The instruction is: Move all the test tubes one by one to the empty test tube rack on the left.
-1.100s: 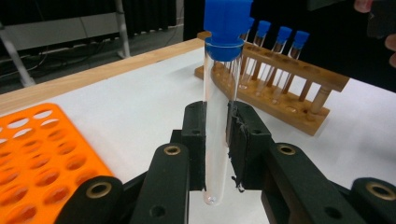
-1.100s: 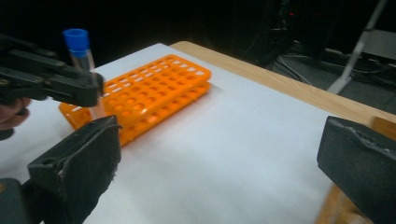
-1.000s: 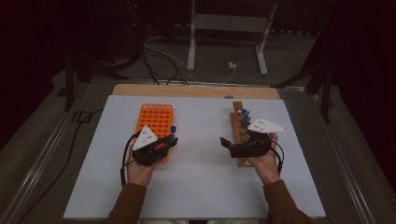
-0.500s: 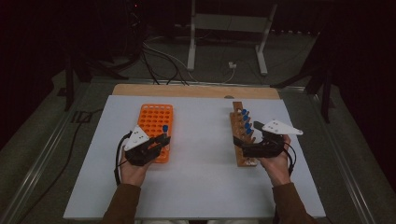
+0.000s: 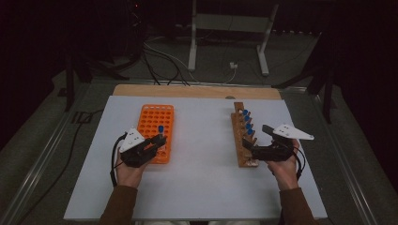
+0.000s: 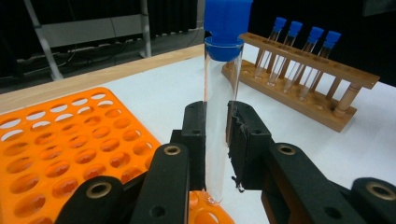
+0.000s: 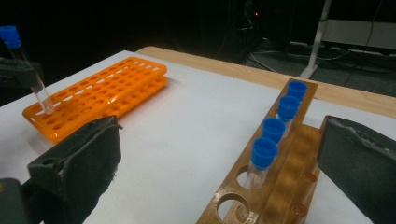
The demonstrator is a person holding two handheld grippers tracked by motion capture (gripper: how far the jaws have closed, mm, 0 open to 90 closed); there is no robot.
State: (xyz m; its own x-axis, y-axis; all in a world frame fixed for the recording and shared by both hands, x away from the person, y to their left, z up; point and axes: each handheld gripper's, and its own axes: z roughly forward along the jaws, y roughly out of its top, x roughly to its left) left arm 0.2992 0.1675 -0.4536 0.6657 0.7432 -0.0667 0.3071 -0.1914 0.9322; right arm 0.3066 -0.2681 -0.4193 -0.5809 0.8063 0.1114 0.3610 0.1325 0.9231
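Observation:
My left gripper (image 6: 217, 135) is shut on a clear test tube (image 6: 219, 93) with a blue cap. It holds the tube upright, its tip at a hole near the front right corner of the orange rack (image 5: 152, 123). From above, the blue cap (image 5: 161, 128) stands over that corner, just above the left gripper (image 5: 161, 138). My right gripper (image 5: 256, 140) is open at the near end of the wooden rack (image 5: 243, 140), its jaws wide apart and holding nothing. Several blue-capped tubes (image 7: 273, 130) stand in the wooden rack (image 7: 280, 172). The right gripper (image 7: 219, 130) faces them.
A white mat (image 5: 202, 154) covers the table, with a bare wooden strip (image 5: 197, 91) along its far edge. The orange rack (image 6: 70, 140) has many vacant holes. Cables and a metal stand (image 5: 230, 28) lie on the dark floor beyond the table.
My right hand has moved to the right, from over the wooden rack to its right side. My left hand with the tube has barely shifted.

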